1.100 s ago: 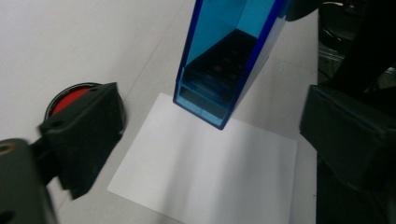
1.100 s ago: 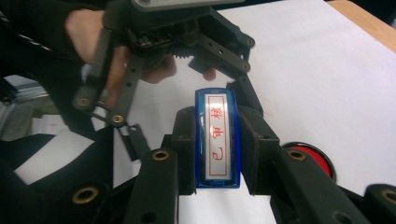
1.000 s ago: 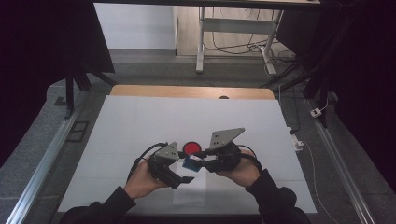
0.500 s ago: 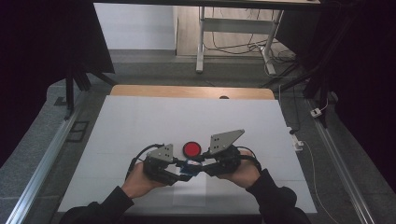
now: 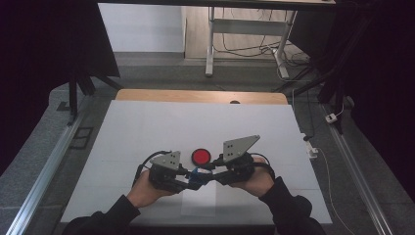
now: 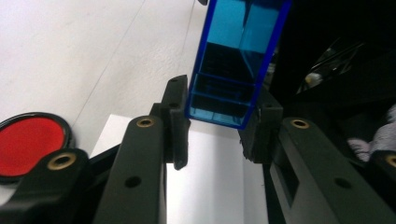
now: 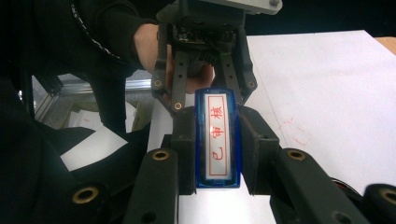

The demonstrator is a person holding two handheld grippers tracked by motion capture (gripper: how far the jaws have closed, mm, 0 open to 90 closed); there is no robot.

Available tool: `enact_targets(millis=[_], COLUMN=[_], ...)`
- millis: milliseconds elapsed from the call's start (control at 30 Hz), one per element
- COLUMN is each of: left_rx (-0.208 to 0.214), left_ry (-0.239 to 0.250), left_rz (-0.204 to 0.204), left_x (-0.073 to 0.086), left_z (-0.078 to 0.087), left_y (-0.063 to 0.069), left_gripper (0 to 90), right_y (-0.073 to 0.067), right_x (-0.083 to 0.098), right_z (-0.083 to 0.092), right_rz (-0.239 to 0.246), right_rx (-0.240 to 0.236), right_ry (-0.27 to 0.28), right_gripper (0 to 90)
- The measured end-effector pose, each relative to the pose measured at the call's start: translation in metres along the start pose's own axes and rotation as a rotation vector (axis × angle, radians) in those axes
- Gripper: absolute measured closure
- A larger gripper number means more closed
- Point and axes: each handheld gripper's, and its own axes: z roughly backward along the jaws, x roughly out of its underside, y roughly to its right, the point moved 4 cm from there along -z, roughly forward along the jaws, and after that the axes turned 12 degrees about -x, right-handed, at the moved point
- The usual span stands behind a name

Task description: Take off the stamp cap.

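The two grippers meet nose to nose over the near middle of the white table, each held in one of the person's hands, and between them they carry a small blue stamp.

The right gripper has its jaws pressed against the two long sides of the stamp, which lies lengthwise between the pads. Its upper face is a white label with red characters inside a red frame, rimmed in clear blue plastic. In the high view this gripper sits under its grey three-cornered plate, angled toward the other hand.

The left gripper has just been closing, and its jaws now pinch the far end of the same thing: in its own view the see-through blue casing rises from between the two black pads, which touch it on either side. In the high view this gripper points to the right.

A round red pad in a black rim lies on the table just beyond the grippers (it also peeks in at the lower left of the left gripper view). A white sheet of paper lies on the table directly under the stamp, near the front edge.
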Motion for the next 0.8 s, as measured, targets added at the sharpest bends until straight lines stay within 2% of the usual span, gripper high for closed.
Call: enact_targets(millis=[233,400,500,633,733,800], left_rx=[0.032,0.022,0.021,0.030,0.045,0.041], left_ry=[0.012,0.027,0.032,0.016,0.007,0.005], left_rz=[0.005,-0.028,-0.033,-0.001,0.050,0.052], left_x=[-0.0003,0.0000,0.0000,-0.0011,-0.0028,-0.0034], left_z=[0.0015,0.0022,0.0025,0.0031,0.0043,0.0049], left_y=[-0.0015,-0.0017,-0.0018,-0.0022,-0.0037,-0.0040], left_gripper=[68.1,68.6,68.7,68.8,68.9,68.9], right_y=[0.0001,0.0005,0.0005,0.0010,0.0003,-0.0008], right_x=[0.0000,0.0002,0.0001,0.0005,-0.0004,-0.0015], right_z=[0.0008,0.0007,0.0011,0.0015,0.0025,0.0030], right_rz=[0.010,0.012,0.014,0.012,0.022,0.032], right_rx=[-0.015,-0.018,-0.018,-0.020,-0.007,0.004], right_ry=[0.022,0.032,0.032,0.037,0.049,0.048], right_gripper=[70.2,70.3,70.3,70.3,70.5,70.5])
